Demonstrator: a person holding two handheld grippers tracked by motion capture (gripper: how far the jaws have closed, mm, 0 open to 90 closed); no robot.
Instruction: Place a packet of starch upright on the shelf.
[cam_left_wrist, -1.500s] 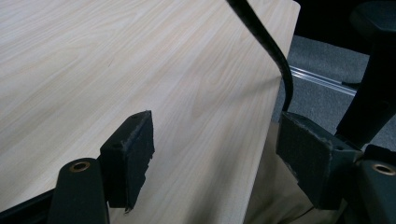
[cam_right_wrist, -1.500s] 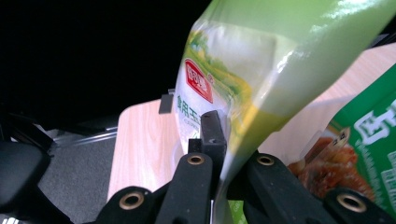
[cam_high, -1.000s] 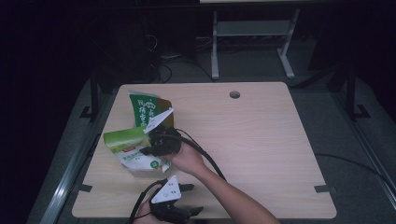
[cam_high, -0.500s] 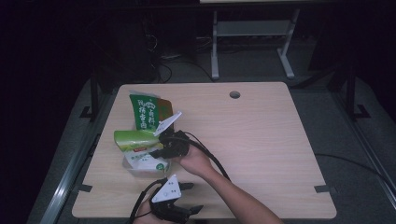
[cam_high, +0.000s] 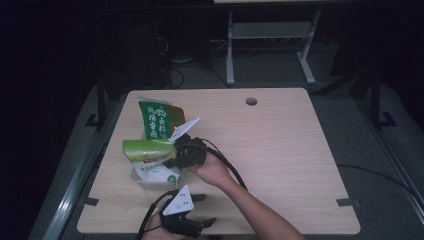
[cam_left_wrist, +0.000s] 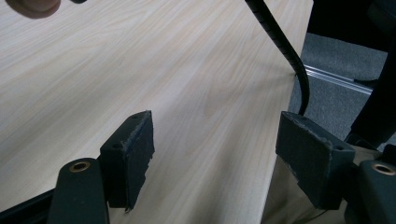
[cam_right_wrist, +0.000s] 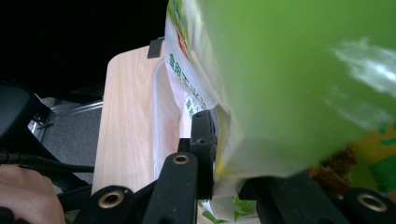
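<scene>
The right hand-held gripper (cam_high: 172, 150) is clamped on the end of a light green packet (cam_high: 145, 148), its jaws having just eased open a little. It seems to be setting the packet onto a white packet (cam_high: 152, 175) near the surface's (cam_high: 280, 150) left edge; next, release it. The left hand-held gripper (cam_left_wrist: 215, 158) waits wide open at the near edge.

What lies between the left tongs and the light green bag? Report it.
The white packet lies flat on the table between the left tongs and the light green bag, partly under that bag. The right tongs, whose jaws have just been opening slightly, have the bag between them from the side.
</scene>
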